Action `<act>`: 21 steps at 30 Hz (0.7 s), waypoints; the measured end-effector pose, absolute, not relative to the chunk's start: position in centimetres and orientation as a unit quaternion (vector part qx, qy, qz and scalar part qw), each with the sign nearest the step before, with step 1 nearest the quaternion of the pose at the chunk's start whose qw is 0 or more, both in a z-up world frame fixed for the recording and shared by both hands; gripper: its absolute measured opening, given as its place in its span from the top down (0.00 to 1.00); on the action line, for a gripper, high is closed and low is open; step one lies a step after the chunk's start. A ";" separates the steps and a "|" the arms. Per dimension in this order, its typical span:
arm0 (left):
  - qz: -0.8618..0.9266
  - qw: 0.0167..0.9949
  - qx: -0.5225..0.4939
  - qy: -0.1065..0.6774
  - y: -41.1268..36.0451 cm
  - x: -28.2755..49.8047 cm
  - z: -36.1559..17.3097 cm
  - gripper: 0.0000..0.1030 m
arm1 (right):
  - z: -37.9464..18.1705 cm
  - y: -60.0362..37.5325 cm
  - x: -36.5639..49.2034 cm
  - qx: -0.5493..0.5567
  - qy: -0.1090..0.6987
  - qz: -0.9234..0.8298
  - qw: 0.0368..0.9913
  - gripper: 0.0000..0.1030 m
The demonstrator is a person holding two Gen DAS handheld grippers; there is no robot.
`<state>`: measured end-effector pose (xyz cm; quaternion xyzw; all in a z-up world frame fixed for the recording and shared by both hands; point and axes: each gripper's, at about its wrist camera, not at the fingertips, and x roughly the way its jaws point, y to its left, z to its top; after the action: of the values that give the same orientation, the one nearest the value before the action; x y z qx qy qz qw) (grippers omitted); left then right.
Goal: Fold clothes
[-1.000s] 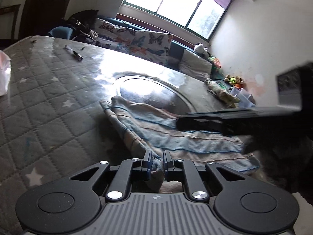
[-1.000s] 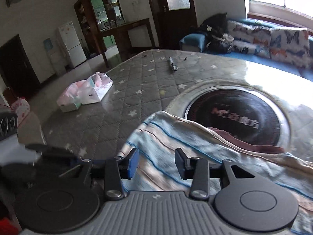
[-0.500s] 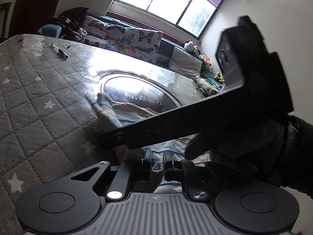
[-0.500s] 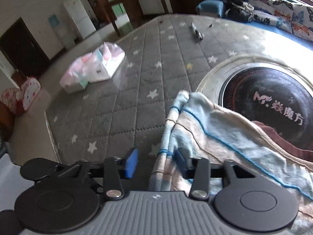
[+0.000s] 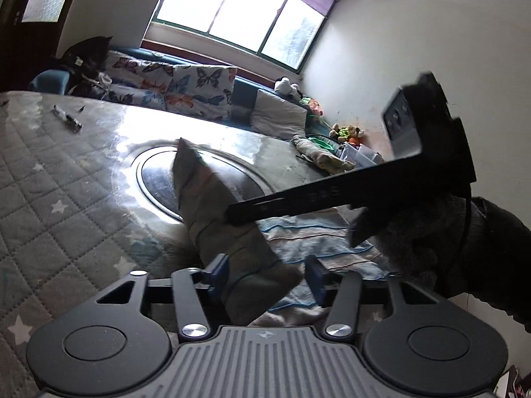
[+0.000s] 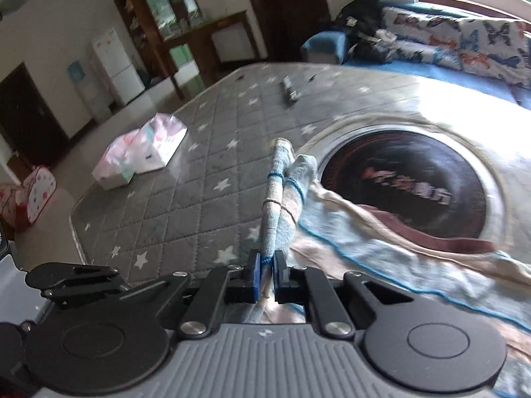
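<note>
Two hand-held grippers are mine. My right hand-held gripper [image 6: 264,273] is clamped tight on the bunched edge of the striped garment [image 6: 381,242], which stands up from its fingers. My left hand-held gripper [image 5: 267,277] has its fingers spread wide, with a raised fold of that garment [image 5: 215,219] between them, near the left finger. The rest lies on the quilted desk [image 6: 186,199], partly over the round black plate [image 6: 405,179].

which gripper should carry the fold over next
Right. The right hand-held gripper is shut on the cloth edge, which rises bunched from its jaws. The left hand-held gripper is open, cloth lying loose between its jaws.
</note>
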<state>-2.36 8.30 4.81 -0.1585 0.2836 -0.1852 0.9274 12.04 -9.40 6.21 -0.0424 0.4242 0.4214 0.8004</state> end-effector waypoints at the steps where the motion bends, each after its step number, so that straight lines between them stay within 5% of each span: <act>1: -0.185 0.928 -0.157 0.283 8.2 -2.3 4.9 0.44 | 6.5 -10.3 12.0 -0.038 0.420 0.418 0.805 0.94; 18: -0.146 0.923 -0.132 0.332 6.0 0.5 2.4 0.39 | 4.5 -18.7 13.9 0.031 0.442 0.374 0.815 0.92; 19: -0.143 0.922 -0.133 0.334 6.1 0.6 2.1 0.39 | 4.5 -18.1 14.1 0.035 0.442 0.382 0.811 0.89; 21: -0.140 0.923 -0.134 0.333 6.3 0.6 2.0 0.39 | 4.4 -16.9 14.4 0.043 0.443 0.397 0.803 0.67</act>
<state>0.63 6.29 2.02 -0.1343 0.3330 -0.1405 0.9227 14.39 -16.87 4.39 0.0434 0.4427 0.3973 0.8027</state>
